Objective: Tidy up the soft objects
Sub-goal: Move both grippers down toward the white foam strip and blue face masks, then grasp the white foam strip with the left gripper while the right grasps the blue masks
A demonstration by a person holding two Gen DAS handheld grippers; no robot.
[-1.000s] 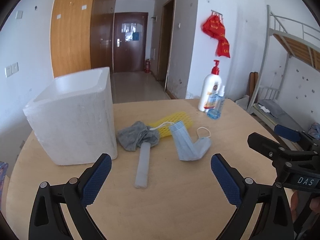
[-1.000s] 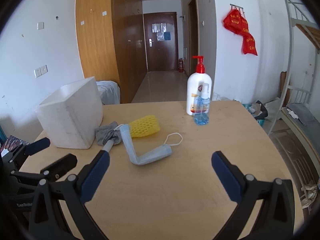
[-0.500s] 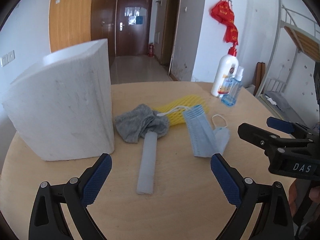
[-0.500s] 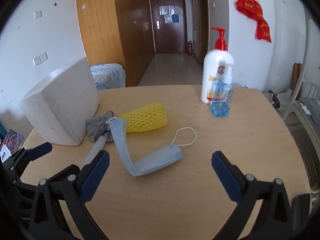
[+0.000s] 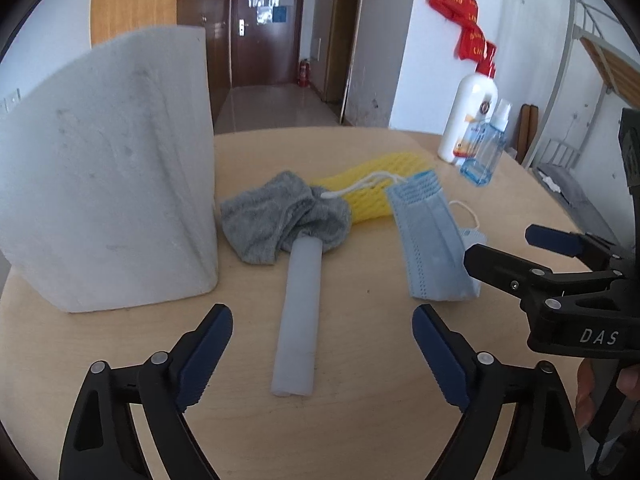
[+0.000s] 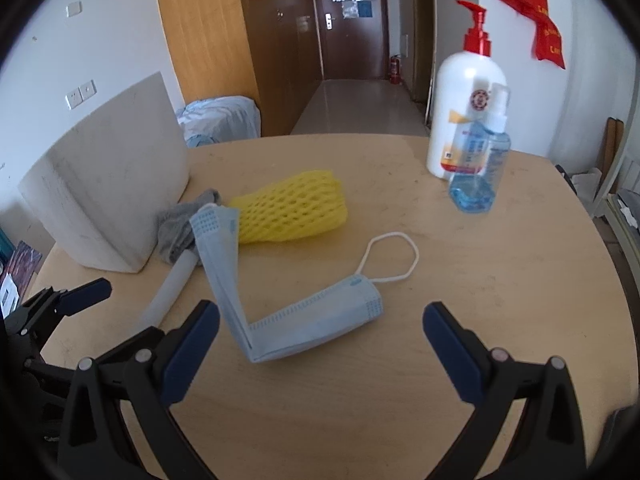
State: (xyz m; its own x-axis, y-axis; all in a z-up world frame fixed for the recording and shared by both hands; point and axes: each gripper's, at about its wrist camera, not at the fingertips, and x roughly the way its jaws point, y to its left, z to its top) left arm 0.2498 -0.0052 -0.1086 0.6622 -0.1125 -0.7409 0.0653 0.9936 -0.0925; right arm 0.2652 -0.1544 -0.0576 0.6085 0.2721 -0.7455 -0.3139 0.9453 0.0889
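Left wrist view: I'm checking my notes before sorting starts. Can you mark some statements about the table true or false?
1. The grey cloth lies over one end of the foam tube. True.
2. The face mask is inside the foam box. False: it lies on the table.
3. The left tongs grip the tube. False: they are closing but not touching it.
4. The yellow foam net lies behind the mask. True.

Foam box [image 5: 108, 176] blocks left; table [image 6: 500, 280] bare right (btls [image 6: 466, 120] far back).
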